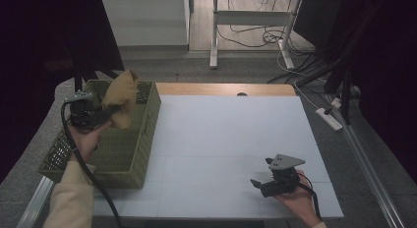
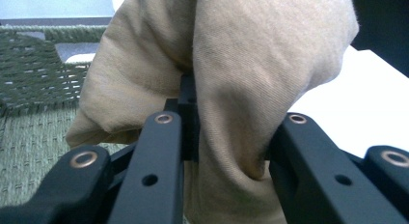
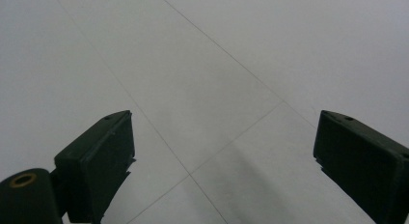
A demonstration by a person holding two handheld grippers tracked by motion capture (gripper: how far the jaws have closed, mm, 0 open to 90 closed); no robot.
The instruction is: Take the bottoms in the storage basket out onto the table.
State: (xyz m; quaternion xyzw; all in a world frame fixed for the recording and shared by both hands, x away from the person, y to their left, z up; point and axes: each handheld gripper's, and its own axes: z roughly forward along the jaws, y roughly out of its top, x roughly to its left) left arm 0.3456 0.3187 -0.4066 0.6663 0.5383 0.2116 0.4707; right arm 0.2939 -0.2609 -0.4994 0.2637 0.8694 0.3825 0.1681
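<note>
My left fingers (image 2: 164, 151) are pinching a bunched tan cloth (image 2: 251, 74) — in the left gripper view the fabric is folding thickly between the two black jaws and spilling up over them, so the jaws are standing as close as the wad allows. In the high view my left gripper (image 1: 105, 111) is hanging over the far end of the green woven basket (image 1: 147, 139), which is sitting at the left edge of the white table (image 1: 231, 139), and the cloth (image 1: 121, 98) is dangling from the jaws above the basket's inside, its top peak standing higher than the rim. My left hand (image 1: 86, 139) is gripping the tool from below, with the black cable (image 1: 93, 184) trailing down along my pale sleeve (image 1: 71, 198).

Moving rightwards, the tabletop is lying bare in the middle. Near the front right corner my right gripper (image 1: 261, 185) is resting low over the table in my right hand (image 1: 297, 201) — its jaws are standing wide apart, and in the right gripper view my fingers (image 3: 101, 156) are framing nothing but the white surface (image 3: 207, 89) and its thin seams.
</note>
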